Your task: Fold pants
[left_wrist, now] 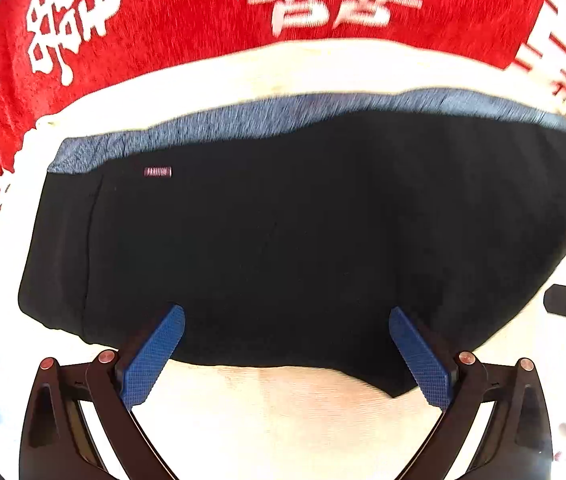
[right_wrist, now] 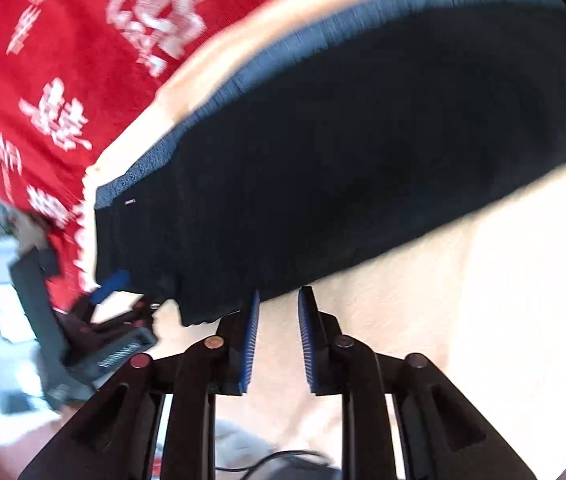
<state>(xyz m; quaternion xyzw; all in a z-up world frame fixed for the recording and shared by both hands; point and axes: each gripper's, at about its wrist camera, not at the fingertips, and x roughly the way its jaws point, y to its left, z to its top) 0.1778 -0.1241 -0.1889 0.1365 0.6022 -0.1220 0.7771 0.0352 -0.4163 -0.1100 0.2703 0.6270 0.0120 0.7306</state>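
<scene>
Left gripper (left_wrist: pixel 287 320): jaws spread wide above the near hem, empty.
Right gripper (right_wrist: pixel 279 300): jaws narrowly apart, nothing between them.
Pants (left_wrist: pixel 283 220): black, blue-grey waistband on the far side, lying folded flat on cream cloth (left_wrist: pixel 283 408). Likely soft, light, limp; grasp at hem corners.
Red blanket (left_wrist: pixel 203 12) beyond.

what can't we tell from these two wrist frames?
- Pants: right end cut off by left wrist view's edge.
- Label: too small and blurred in right wrist view.
- Left gripper: motion blur in right wrist view.
- Red cloth: print smeared by blur.
</scene>
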